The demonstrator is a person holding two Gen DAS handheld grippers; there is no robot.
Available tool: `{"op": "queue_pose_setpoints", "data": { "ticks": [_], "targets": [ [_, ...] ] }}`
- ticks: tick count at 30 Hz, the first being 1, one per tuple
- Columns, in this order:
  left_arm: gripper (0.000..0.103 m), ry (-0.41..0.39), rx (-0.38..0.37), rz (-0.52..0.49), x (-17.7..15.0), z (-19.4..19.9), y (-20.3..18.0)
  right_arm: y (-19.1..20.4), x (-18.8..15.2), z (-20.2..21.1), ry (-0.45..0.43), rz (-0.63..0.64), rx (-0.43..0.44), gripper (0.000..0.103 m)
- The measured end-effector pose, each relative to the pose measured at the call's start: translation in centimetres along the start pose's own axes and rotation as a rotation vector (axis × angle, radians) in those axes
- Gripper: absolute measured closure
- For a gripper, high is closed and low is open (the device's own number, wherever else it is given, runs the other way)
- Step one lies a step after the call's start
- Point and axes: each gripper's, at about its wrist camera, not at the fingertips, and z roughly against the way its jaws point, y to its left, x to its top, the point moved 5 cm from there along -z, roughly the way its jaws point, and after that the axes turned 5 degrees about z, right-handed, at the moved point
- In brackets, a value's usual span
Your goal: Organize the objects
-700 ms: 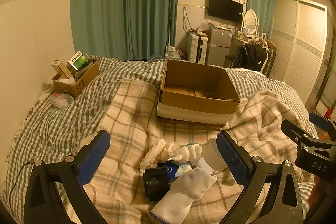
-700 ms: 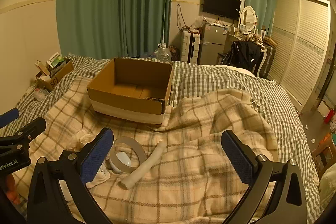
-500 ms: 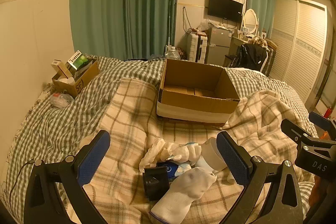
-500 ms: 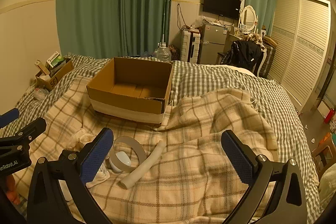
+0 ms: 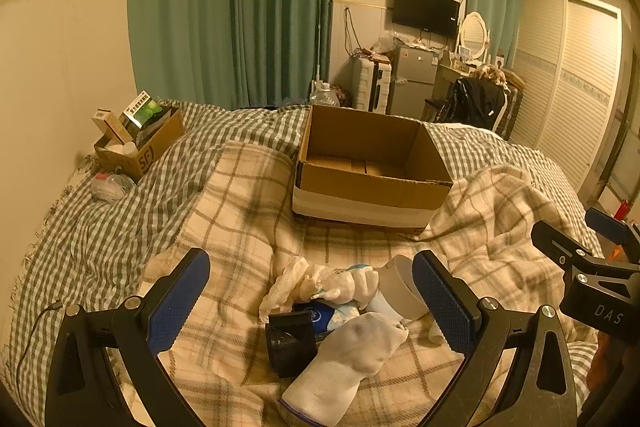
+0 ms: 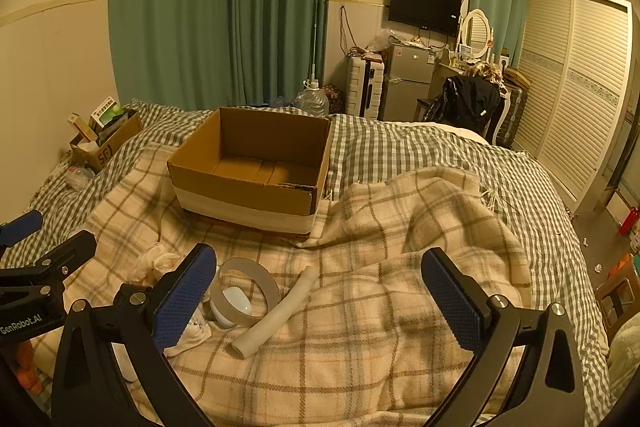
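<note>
An open, empty cardboard box (image 5: 372,163) (image 6: 252,167) stands on the plaid blanket. In the left wrist view a pile lies between my fingers: a white sock (image 5: 352,359), a black roll (image 5: 290,341), crumpled white cloth (image 5: 320,283), a blue item (image 5: 316,315) and a tape ring (image 5: 400,285). My left gripper (image 5: 308,301) is open above this pile. In the right wrist view the tape ring (image 6: 244,291) and a white tube (image 6: 276,311) lie left of centre. My right gripper (image 6: 320,301) is open and empty over the blanket.
A small cardboard box with packets (image 5: 138,139) and a plastic bag (image 5: 110,185) sit at the bed's far left by the wall. Beyond the bed are curtains, a fridge (image 6: 404,83), a chair with a dark jacket (image 6: 468,103) and a wardrobe on the right.
</note>
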Motion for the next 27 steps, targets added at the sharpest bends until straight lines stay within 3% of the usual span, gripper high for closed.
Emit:
{"op": "queue_pose_setpoints", "data": {
  "ticks": [27],
  "targets": [
    [0.0, 0.004, -0.009, -0.013, -0.03, 0.05, -0.45, 0.26, -0.01, -0.04, 0.006, 0.012, -0.003, 0.0]
  ]
}}
